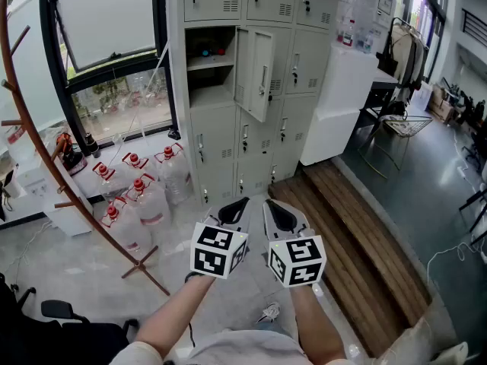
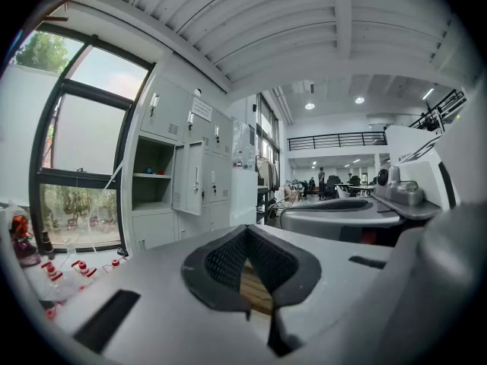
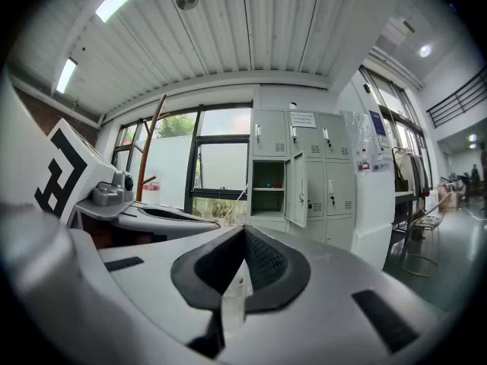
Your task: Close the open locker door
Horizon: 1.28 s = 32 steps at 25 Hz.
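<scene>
A grey bank of lockers (image 1: 251, 90) stands ahead against the wall. One locker door (image 1: 259, 73) in its second row hangs open to the right of its compartment (image 1: 209, 71), where small red and blue items sit on a shelf. The same open door shows in the left gripper view (image 2: 190, 177) and in the right gripper view (image 3: 299, 190). My left gripper (image 1: 236, 202) and right gripper (image 1: 275, 204) are side by side low in front of me, well short of the lockers. Both are shut with nothing between the jaws.
Several clear water jugs with red caps (image 1: 141, 196) stand on the floor left of the lockers. A wooden coat rack (image 1: 46, 158) leans across the left side. A white cabinet (image 1: 342, 105), a wooden platform (image 1: 358, 242) and a wire chair (image 1: 399, 128) are to the right.
</scene>
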Tool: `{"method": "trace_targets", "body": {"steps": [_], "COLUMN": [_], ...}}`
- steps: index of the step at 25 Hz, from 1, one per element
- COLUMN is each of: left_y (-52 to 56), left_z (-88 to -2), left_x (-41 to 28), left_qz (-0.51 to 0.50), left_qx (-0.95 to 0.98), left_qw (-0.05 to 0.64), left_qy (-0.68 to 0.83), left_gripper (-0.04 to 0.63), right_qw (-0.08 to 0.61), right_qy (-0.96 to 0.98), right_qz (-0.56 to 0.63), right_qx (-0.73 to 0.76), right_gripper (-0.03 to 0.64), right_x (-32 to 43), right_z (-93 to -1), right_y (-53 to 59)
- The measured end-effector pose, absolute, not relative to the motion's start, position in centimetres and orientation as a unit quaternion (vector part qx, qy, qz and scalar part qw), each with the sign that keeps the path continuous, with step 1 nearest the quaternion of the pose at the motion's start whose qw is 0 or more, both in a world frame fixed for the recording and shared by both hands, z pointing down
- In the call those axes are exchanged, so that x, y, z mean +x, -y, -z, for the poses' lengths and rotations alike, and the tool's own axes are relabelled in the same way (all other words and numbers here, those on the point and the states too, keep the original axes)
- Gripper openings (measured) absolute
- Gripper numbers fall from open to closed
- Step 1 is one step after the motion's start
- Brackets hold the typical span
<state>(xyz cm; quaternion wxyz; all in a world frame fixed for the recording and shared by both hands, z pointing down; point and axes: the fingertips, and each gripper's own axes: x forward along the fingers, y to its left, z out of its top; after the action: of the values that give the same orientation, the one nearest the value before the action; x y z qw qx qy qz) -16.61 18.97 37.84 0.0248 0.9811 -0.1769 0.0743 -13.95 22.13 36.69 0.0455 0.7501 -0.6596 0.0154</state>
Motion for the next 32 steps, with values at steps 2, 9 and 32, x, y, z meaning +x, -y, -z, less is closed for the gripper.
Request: {"method": "trace_targets", "body": {"steps": [2,9,32], "left_y": [-18.7,-18.0,-12.3], "left_z": [-37.6,-37.8,-37.1], "left_x": [-16.5,-16.1,-6.8], "left_qz": [-0.074,-0.071,-0.079], "left_qx": [0.981,0.982,0.975], "left_qw": [0.024,0.032,0.023], "left_qy": [0.175,0.169,0.207], "left_gripper": [0.007,0.007,0.007], "right_qw": [0.045,0.038,0.021], "right_qy": [0.659,0.662,0.694], "right_qz": [-0.014,-0.014,0.001], "right_qx": [0.751,0.748,0.719], "right_gripper": [0.003,0.005,0.005], "right_x": [-13.9,-13.7,-4.1], "right_z": [-36.5,-36.5,-35.5], "right_y": [-21.8,-21.1,-15.7]}}
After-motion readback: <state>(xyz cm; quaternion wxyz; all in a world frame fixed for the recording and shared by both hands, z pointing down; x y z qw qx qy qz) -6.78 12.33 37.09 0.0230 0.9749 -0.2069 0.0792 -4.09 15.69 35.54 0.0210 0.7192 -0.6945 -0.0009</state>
